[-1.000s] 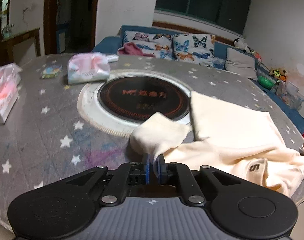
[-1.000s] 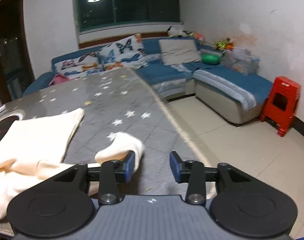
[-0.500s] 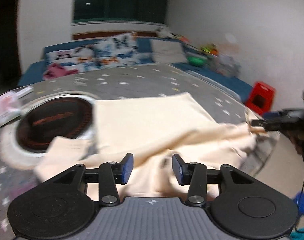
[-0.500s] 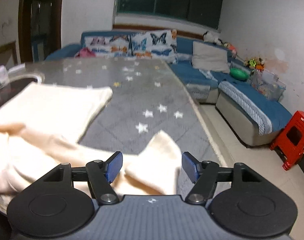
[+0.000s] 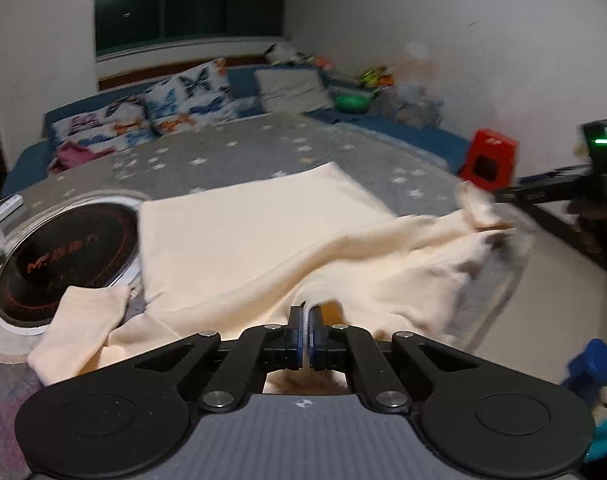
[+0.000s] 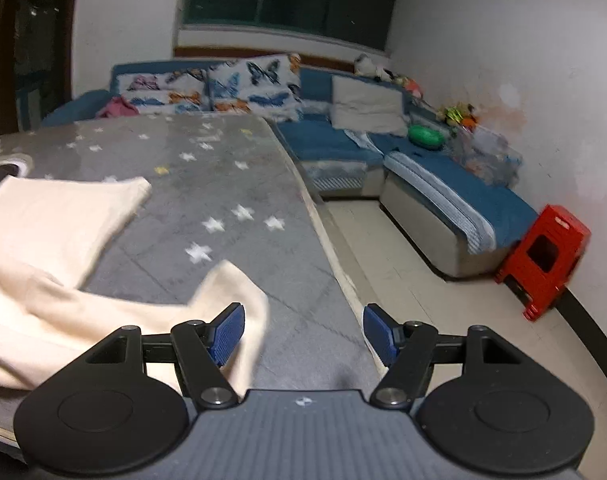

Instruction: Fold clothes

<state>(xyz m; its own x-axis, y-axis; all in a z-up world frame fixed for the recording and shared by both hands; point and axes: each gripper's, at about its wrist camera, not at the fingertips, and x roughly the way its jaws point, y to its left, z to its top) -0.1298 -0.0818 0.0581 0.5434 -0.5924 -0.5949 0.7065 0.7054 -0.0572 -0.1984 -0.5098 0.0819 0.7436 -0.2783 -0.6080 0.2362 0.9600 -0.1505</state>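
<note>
A cream sweatshirt [image 5: 263, 236] lies spread and rumpled on the grey star-patterned table [image 5: 263, 152]. My left gripper [image 5: 305, 332] is shut on a fold of its near edge. One sleeve [image 5: 83, 332] lies at the left beside the round cooktop. The other sleeve [image 6: 227, 296] reaches to the right table edge. My right gripper [image 6: 303, 330] is open wide just above that sleeve's cuff, its left pad [image 6: 227, 332] over the cloth. The right gripper also shows at the far right of the left wrist view [image 5: 563, 192].
A round black cooktop [image 5: 59, 256] is set in the table at the left. The table's right edge [image 6: 327, 240] drops to a tiled floor. A blue sofa [image 6: 443, 184] with cushions and a red stool [image 6: 543, 256] stand beyond.
My left gripper opened, swung right to the sweatshirt's near edge and shut on a fold. My right gripper opened wider and came over the right sleeve cuff.
</note>
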